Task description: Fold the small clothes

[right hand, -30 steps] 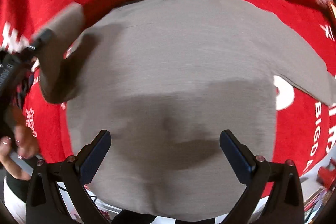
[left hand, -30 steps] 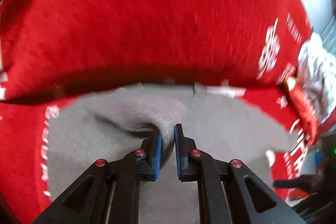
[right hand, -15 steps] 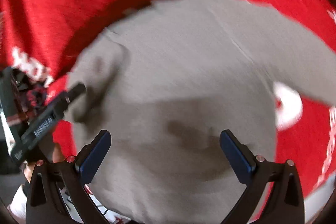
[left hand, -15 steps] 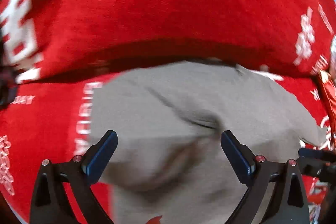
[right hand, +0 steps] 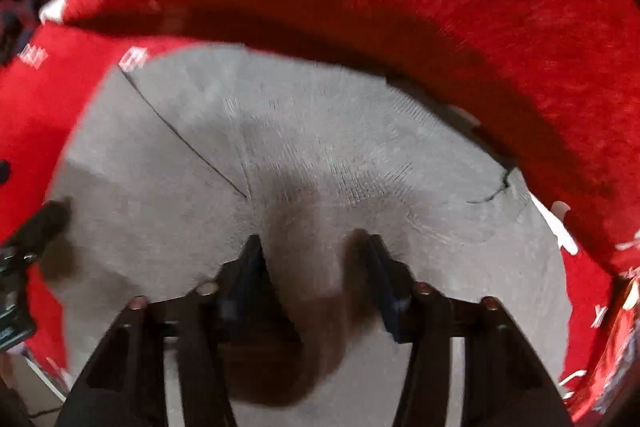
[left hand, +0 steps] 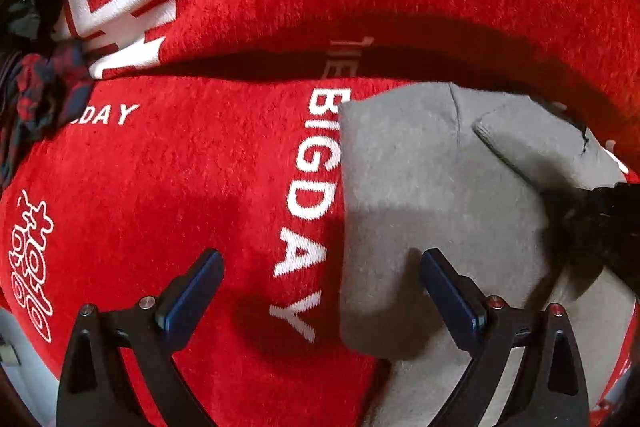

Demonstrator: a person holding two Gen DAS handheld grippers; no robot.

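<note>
Grey knit garment (right hand: 320, 155) lies flat on the red blanket (left hand: 200, 167) with one sleeve (left hand: 532, 143) already laid over the body, probably ready for the next fold. Right hand-held gripper (right hand: 314, 247) points down onto its middle, jaws closing around a raised pinch of cloth. Left hand-held gripper (left hand: 320, 279) hangs wide and empty, straddling the garment's left edge beside the white lettering (left hand: 312, 187).
</note>
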